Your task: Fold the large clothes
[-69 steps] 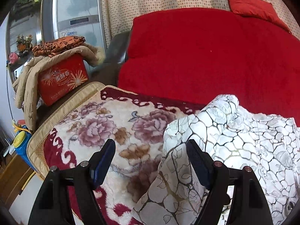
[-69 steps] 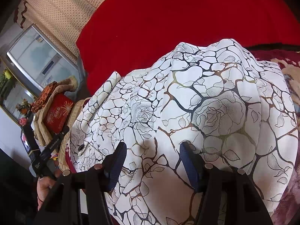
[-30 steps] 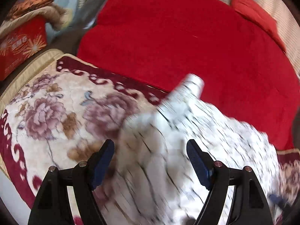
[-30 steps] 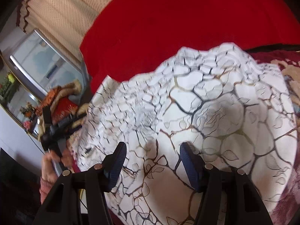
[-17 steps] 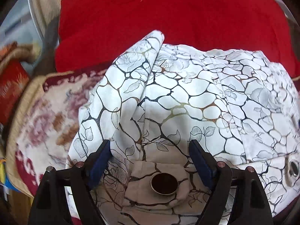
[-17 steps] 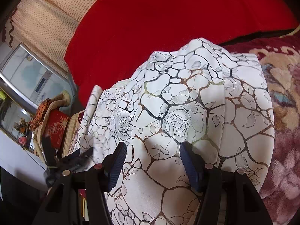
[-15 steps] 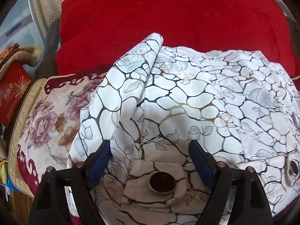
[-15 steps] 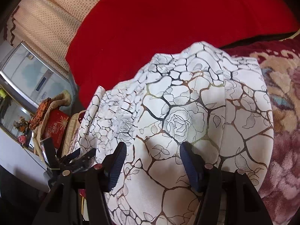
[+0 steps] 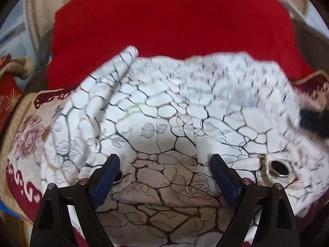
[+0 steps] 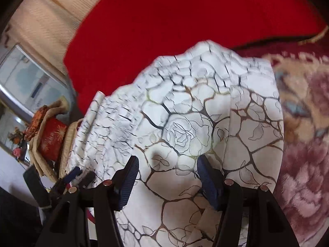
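A large white cloth with a dark cracked-line and rose print [image 9: 164, 113] lies folded in a heap on a floral blanket [image 9: 26, 131]. It has metal eyelets [image 9: 278, 167] along its near hem. My left gripper [image 9: 164, 165] is open over the near hem, its jaws wide apart with cloth between them. My right gripper [image 10: 167, 162] is open over the cloth's [image 10: 195, 123] other end. The left gripper [image 10: 72, 177] also shows at the cloth's far left edge in the right wrist view. The right gripper [image 9: 314, 121] shows blurred at the right edge of the left wrist view.
A red sofa cover [image 9: 164, 24] rises behind the blanket. A red box [image 10: 52, 140] draped with beige and orange cloths stands to the left. Beige curtains [image 10: 45, 24] and a window lie behind it.
My left gripper has swung from the bare blanket at the cloth's left edge to over the eyelet hem. The right gripper has shifted slightly over its end. The cloth has spread wider.
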`<state>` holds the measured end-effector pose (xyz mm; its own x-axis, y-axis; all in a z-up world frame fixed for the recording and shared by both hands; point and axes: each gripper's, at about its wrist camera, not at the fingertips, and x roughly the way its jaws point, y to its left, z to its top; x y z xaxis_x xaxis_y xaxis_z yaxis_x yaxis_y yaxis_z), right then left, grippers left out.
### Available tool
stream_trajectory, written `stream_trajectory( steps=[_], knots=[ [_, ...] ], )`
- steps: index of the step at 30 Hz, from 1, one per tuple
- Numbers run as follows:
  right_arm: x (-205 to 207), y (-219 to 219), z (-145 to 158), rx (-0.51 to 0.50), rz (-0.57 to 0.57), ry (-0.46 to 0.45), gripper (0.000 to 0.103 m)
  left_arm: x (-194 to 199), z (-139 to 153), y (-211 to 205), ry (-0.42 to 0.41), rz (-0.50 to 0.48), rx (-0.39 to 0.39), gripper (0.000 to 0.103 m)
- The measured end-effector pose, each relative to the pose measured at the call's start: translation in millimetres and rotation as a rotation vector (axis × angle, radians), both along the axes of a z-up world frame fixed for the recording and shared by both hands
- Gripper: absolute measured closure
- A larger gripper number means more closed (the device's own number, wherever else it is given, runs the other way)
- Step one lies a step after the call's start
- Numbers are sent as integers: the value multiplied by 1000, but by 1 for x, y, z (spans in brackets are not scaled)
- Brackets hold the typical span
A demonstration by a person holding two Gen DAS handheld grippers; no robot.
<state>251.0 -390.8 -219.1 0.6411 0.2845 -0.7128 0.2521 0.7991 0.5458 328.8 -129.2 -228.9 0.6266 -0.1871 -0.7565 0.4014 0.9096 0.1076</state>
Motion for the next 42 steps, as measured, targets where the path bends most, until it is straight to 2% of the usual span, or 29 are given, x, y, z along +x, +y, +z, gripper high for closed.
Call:
stream_trajectory(
  steps=[2,6,10,18,20,22,24,27,30,32,34,37,40,42],
  knots=[
    [1,-2,2,11,0,-4,40,2,-4,-3,-2,-15,10,13],
    [0,-6,5,28,-3,-5,39,9,-9,5,23,-8,-53,9],
    [1,-8,5,21,1,-9,40,7,-13,2,0,-1,-48,9],
    [-8,-3,11,4,12,-51,40,6,0,14,46,-36,-100,9],
    [-10,-2,14,6,15,-73,40,4,11,20,6,-14,-98,9],
    [-15,2,19,6,31,-104,40,0,24,30,-83,29,-87,9],
    [-18,8,24,1,52,-138,40,0,33,43,-127,63,-104,9],
    [-18,21,27,-13,99,-156,40,10,29,59,-106,130,-96,9],
    [-8,30,13,-40,123,-73,40,25,5,63,-13,171,-15,9],
    [-3,35,8,-71,126,-55,40,21,-1,54,-57,143,77,9],
    [-4,37,12,-80,127,-65,40,14,1,50,-92,120,109,9],
    [-7,35,21,-51,107,-110,40,7,13,55,-116,99,54,9],
    [-12,32,29,-62,68,-156,40,6,28,63,-167,131,-1,9],
    [-11,30,32,-64,42,-163,40,9,31,70,-189,170,-6,9]
  ],
)
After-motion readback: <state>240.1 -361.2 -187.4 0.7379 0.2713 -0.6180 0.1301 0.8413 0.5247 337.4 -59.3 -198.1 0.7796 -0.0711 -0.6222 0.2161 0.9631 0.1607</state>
